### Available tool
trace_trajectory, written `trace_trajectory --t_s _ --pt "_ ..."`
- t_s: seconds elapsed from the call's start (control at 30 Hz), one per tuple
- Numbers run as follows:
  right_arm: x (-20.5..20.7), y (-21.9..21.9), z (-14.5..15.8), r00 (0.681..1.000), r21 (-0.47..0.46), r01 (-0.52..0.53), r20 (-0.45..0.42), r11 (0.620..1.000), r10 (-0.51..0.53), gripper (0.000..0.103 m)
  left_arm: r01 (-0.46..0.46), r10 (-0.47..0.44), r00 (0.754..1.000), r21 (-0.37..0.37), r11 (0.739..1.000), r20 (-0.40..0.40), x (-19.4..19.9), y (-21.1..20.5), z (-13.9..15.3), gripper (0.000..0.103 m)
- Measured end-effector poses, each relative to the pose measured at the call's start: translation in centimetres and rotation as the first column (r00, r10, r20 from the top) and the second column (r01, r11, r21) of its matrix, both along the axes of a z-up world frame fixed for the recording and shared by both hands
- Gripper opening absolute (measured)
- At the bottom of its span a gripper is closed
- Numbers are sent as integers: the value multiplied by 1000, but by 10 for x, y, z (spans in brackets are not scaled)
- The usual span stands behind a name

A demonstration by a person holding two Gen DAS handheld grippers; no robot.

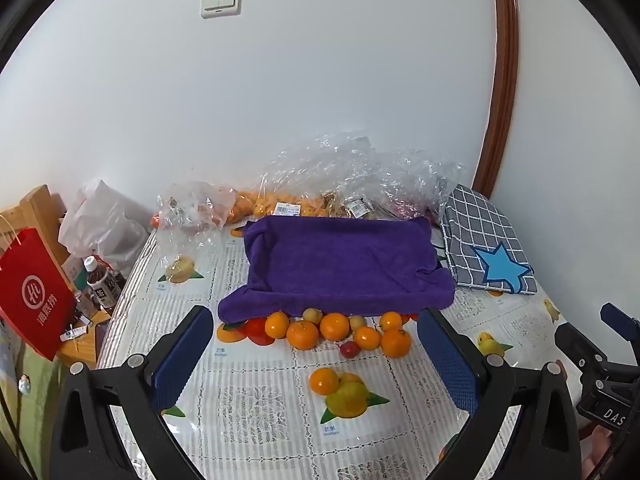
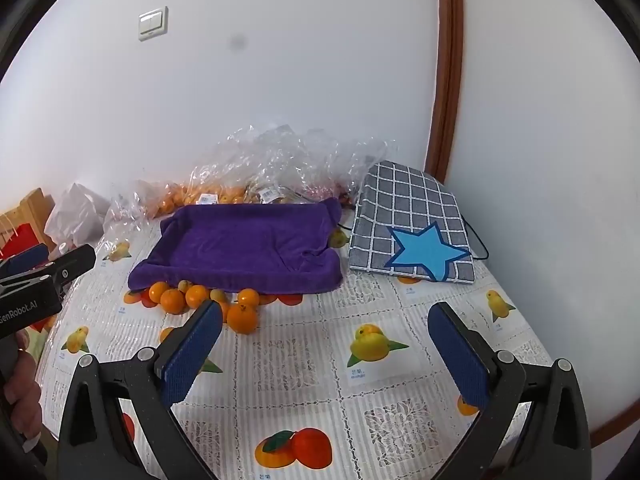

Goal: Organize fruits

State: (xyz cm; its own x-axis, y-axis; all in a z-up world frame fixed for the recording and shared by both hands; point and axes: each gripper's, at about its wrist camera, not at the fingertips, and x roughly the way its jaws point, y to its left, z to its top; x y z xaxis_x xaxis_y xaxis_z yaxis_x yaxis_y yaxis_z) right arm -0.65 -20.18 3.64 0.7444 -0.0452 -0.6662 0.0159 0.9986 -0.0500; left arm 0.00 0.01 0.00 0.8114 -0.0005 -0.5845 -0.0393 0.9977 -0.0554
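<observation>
Across the middle of both views spreads a table under a white lace-patterned cloth printed with fruit pictures [image 1: 256,408]. At twelve o'clock from the left gripper lies a purple terry towel draped over a shallow rectangular tray [image 1: 340,264], and at one o'clock from that towel rests a grey checked fabric pad bearing a blue star [image 1: 486,240]. Behind the towel, against the white wall, sit crumpled clear plastic bags holding more oranges [image 1: 280,200]. At nine o'clock, off the table edge, stands a red paper bag with white lettering [image 1: 34,300].

Loose small oranges [image 1: 334,326] cluster with pale yellowish fruits and a small red fruit on the cloth, touching the towel's near edge; one more orange [image 1: 323,380] lies apart, nearer the camera.

The left gripper [image 1: 316,364] hovers above the cloth, its blue-padded jaws spread wide and empty. The right gripper [image 2: 324,356] likewise stands released, grasping nothing, with the fruit cluster [image 2: 240,312] at its eleven o'clock.
</observation>
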Motion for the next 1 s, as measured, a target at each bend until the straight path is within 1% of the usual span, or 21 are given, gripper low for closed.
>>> trace_trajectory --t_s 0.07,0.1,0.43,0.57,0.77,1.0 --pt "-4 -1 3 1000 4 0 -1 1000 0 102 0 0 1000 2 1000 -7 0 0 0 102" --pt "-4 0 1 1000 3 -1 -4 1000 1 102 -2 2 1000 17 1000 -9 0 -1 0 102" --pt "-5 4 -2 1000 -6 -6 -7 1000 6 102 -4 4 1000 1 1000 -4 -1 1 0 102" --pt "-5 3 -2 1000 10 -3 -3 1000 3 102 -4 4 1000 -1 1000 -4 0 2 0 102" --pt "-5 2 -1 1000 16 5 -4 1000 -5 102 -4 4 1000 1 1000 3 2 8 -1 102" --pt "-5 2 -2 1000 15 5 -4 1000 -5 102 -2 2 1000 8 1000 5 0 2 4 102"
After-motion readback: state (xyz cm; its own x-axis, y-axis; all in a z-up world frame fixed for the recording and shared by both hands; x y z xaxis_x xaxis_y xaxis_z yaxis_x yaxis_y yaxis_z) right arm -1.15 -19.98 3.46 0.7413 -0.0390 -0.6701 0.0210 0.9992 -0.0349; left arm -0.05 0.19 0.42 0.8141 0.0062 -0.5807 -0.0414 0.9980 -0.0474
